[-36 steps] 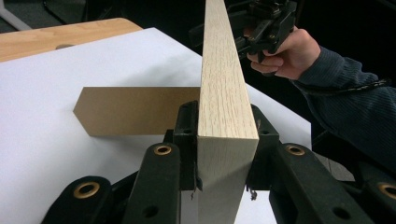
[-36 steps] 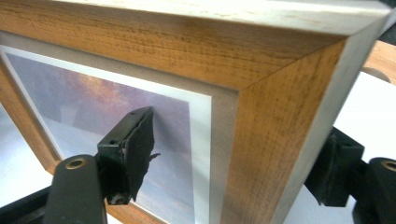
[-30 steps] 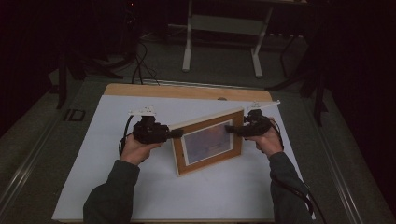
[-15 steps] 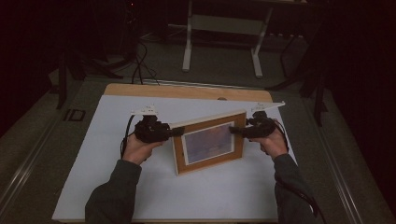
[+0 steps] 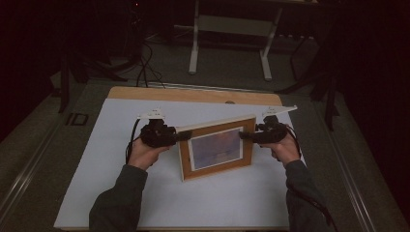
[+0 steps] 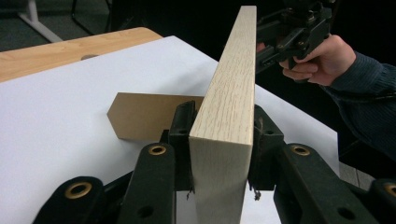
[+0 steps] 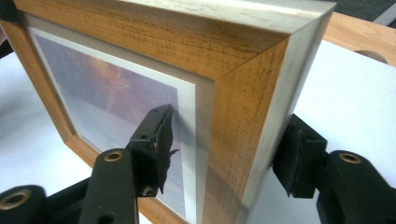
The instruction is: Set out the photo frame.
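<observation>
A wooden picture frame with a purple and orange print stands nearly upright on the white sheet, its face toward me. My left gripper is shut on its left edge, the pale frame edge clamped between the jaws. My right gripper is shut on the right edge; one pad presses the glass front and the other sits behind the frame. A brown back stand sticks out behind the frame. The other hand and its gripper show at the frame's far end.
The white sheet covers a wooden tabletop whose bare strip runs along the far edge. A metal stand and cables are on the dark floor beyond the table.
The frame has been tipped a little more upright between the two grippers, and the right hand has shifted slightly. Both grips are unchanged.
</observation>
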A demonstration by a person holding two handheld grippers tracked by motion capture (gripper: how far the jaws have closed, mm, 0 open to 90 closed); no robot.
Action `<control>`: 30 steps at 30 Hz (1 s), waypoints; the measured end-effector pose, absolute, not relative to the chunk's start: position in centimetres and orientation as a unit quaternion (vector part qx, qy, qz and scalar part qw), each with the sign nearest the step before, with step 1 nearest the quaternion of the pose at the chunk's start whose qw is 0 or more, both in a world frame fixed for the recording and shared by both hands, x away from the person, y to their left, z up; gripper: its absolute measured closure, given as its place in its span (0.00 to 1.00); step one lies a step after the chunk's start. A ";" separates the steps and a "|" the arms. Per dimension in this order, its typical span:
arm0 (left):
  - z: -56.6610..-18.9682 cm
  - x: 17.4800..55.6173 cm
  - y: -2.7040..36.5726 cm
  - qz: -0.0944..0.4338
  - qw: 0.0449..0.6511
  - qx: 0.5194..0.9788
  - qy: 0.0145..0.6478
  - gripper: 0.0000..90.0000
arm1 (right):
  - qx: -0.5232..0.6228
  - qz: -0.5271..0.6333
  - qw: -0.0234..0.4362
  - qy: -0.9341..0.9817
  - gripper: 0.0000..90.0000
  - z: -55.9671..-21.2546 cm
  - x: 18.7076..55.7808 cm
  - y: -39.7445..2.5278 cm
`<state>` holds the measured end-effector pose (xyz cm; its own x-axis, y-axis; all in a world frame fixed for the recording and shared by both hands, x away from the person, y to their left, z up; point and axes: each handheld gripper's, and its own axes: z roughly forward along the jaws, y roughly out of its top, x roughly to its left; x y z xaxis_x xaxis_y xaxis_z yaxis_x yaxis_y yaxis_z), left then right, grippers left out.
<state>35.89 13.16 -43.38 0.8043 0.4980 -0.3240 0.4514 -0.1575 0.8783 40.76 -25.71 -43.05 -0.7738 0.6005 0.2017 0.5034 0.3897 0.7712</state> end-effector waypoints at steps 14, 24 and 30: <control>-43.3 36.3 13.0 0.028 0.567 0.761 0.315 0.72 | 0.331 0.448 0.046 0.829 0.55 -43.2 40.5 -26.3; -43.3 36.7 13.1 0.034 0.564 0.763 0.315 0.70 | 0.332 0.450 0.044 0.828 0.58 -43.3 40.3 -26.5; -43.4 37.0 13.4 0.035 0.566 0.760 0.317 0.68 | 0.334 0.450 0.040 0.827 0.60 -43.3 40.0 -26.4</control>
